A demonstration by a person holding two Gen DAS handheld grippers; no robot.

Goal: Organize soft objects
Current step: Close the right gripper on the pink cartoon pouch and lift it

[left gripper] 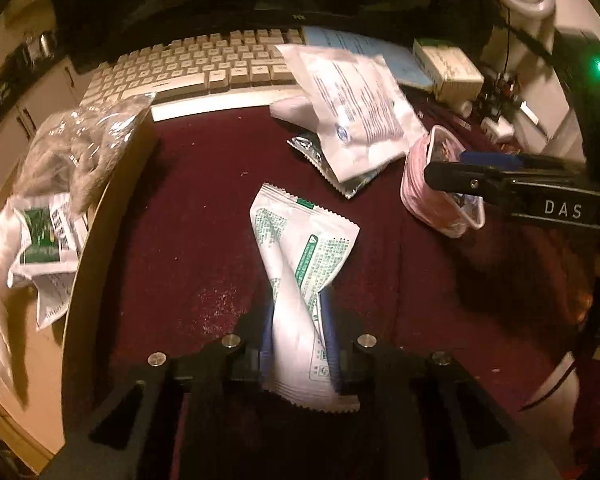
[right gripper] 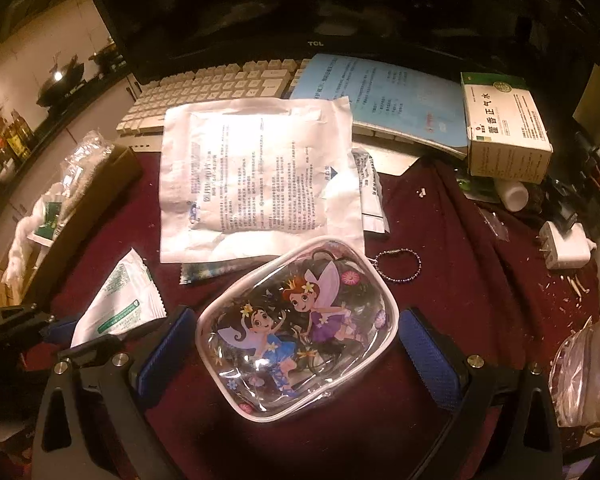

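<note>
Between your left claw's [left gripper: 298, 344] blue pads sits the white-and-green sachet [left gripper: 300, 264], pinched at its tail and crumpled; your right claw [right gripper: 288, 354] straddles the clear fairy-print zip pouch [right gripper: 296, 328], pads on either side, not yet pressing. The slick pouch may squirt forward if you close off-centre, and its bead chain [right gripper: 400, 266] just beyond could snag. The sachet, held only by one end, could slide out as you lift. Ahead of both claws lie a large white printed packet [right gripper: 256, 180], a keyboard [left gripper: 204, 66] and a TCL monitor [right gripper: 316, 4], all on a dark red cloth [left gripper: 204, 208], in dim amber light
</note>
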